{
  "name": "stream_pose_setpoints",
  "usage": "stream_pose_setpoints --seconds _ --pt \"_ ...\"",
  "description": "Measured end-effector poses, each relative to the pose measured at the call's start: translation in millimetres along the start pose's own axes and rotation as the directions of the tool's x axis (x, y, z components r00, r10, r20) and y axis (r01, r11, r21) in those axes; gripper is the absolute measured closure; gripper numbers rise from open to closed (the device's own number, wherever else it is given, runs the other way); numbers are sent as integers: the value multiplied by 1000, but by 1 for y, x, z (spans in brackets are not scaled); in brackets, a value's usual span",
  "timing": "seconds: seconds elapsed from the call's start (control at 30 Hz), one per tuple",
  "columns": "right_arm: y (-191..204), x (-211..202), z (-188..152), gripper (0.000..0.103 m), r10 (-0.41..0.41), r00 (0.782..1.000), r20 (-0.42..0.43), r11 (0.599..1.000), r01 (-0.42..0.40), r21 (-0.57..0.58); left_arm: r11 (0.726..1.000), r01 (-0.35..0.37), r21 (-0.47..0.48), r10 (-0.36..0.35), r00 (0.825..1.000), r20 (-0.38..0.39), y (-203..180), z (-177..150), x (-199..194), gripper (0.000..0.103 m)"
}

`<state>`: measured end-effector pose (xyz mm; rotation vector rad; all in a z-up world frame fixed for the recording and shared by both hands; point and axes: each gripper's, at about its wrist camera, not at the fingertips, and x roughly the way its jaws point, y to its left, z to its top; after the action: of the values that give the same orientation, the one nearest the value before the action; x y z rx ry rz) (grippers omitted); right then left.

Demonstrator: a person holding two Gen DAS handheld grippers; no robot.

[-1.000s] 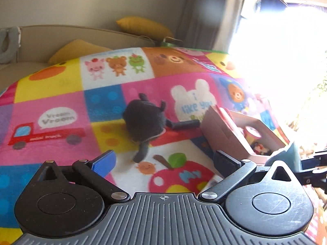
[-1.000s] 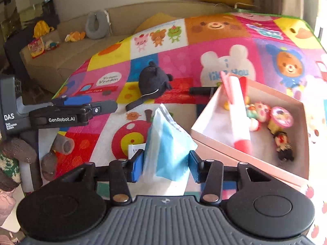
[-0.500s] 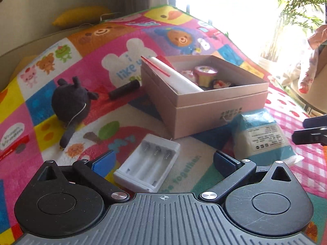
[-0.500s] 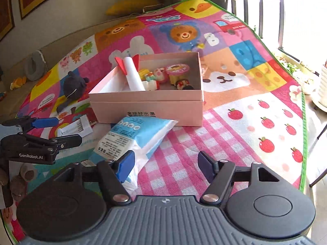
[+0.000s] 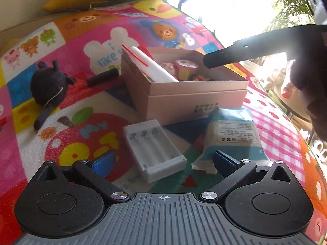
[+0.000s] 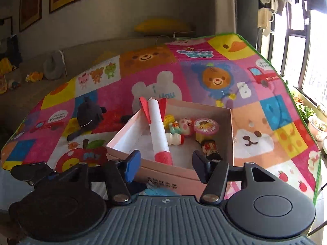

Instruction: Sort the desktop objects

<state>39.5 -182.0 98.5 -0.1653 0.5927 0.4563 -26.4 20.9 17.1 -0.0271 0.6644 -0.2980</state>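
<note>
— What's lying out there?
— One white battery holder [image 5: 154, 150] and one blue tissue pack [image 5: 233, 134], side by side before the single pink box [image 5: 196, 100].
— And your grippers?
— My left gripper [image 5: 163, 161] is hovering spread, empty, the holder just ahead between its fingers. My right gripper [image 6: 166, 166] is closing on nothing above the box's near wall.

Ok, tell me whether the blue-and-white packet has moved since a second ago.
Yes. The blue-and-white packet has left the right gripper and now lies on the mat beside the pink box, by its front wall.
</note>
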Motion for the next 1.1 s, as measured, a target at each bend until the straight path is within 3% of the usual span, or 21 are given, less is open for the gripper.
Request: stream_pose_setpoints --seconds 0.1,0.23,0.27,0.3,0.43,0.53,0.63,0.67,0.77,0.87,1.03,1.1 --pt "13 56 32 58 -38 995 -91 997 32 -74 996 36 -80 -35 999 12 17 -1 -3 0" --pt "19 125 55 59 -4 970 -242 999 -5 -34 983 99 -152 -95 995 34 31 -3 -3 0" --pt "20 137 57 64 -13 963 -269 1000 6 -27 982 106 -159 -101 994 37 32 -3 -4 0" --pt "20 147 58 76 -19 956 -293 1000 14 -19 980 114 -166 -108 993 42 34 -4 -4 0" --pt "-4 156 65 76 53 942 -332 980 15 197 965 160 -206 -150 987 63 41 -6 -4 0" --pt "-32 155 66 76 188 916 -353 887 -4 462 956 185 -226 -173 982 74 45 -6 -3 0" --pt "-42 160 56 75 374 860 -348 746 -56 663 951 202 -235 -188 979 79 48 -6 -2 0" --pt "-41 162 54 75 388 855 -344 726 -54 686 950 204 -236 -190 978 80 48 -6 -2 0" --pt "-34 172 47 75 357 849 -389 749 -12 662 950 201 -238 -186 979 82 49 -6 -3 0" --pt "-33 167 45 73 354 859 -371 764 -37 644 957 185 -222 -173 982 76 46 -6 -2 0" --pt "-38 94 56 51 242 949 -204 864 -115 490 973 143 -183 -135 989 56 39 -4 -1 0" --pt "-37 54 55 48 164 980 -114 913 -107 393 981 114 -154 -108 993 44 33 -4 -1 0"
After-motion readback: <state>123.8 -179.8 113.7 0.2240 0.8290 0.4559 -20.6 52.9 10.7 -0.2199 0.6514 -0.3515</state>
